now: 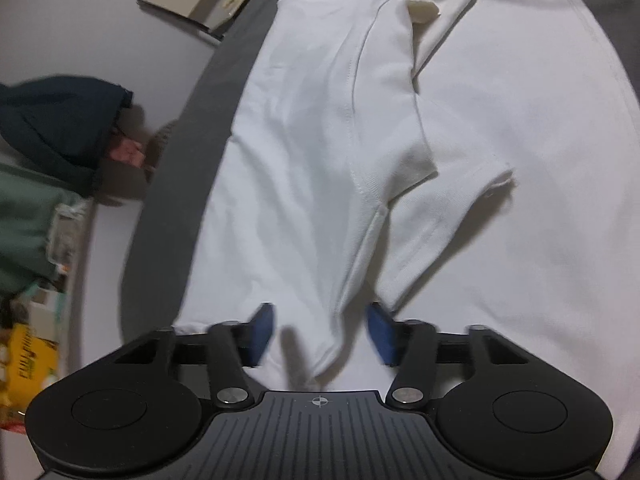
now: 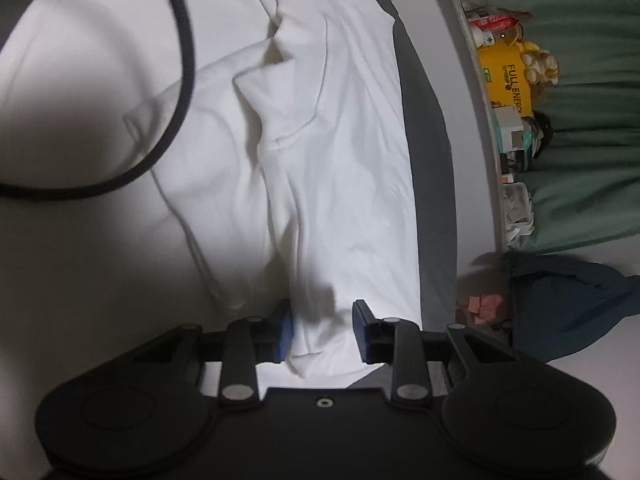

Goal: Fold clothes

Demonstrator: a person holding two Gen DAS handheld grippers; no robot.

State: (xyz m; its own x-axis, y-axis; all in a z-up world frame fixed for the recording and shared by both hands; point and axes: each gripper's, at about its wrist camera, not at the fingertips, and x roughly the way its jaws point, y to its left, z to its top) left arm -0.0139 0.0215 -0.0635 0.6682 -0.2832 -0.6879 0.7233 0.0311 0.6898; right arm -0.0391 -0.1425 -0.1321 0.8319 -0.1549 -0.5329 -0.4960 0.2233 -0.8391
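White shirt point(image 1: 400, 140) lies on your grey mat point(image 1: 224, 92); your left gripper point(image 1: 320, 330) and right gripper point(image 2: 322, 330) straddle its folds, jaws parted, unclamped.

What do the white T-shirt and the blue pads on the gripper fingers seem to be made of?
White T-shirt: probably cotton knit, matte; it creases softly and has stitched seams along the sleeve. Blue pads: seemingly rubber or foam, dull, no shine; the look leaves it open.
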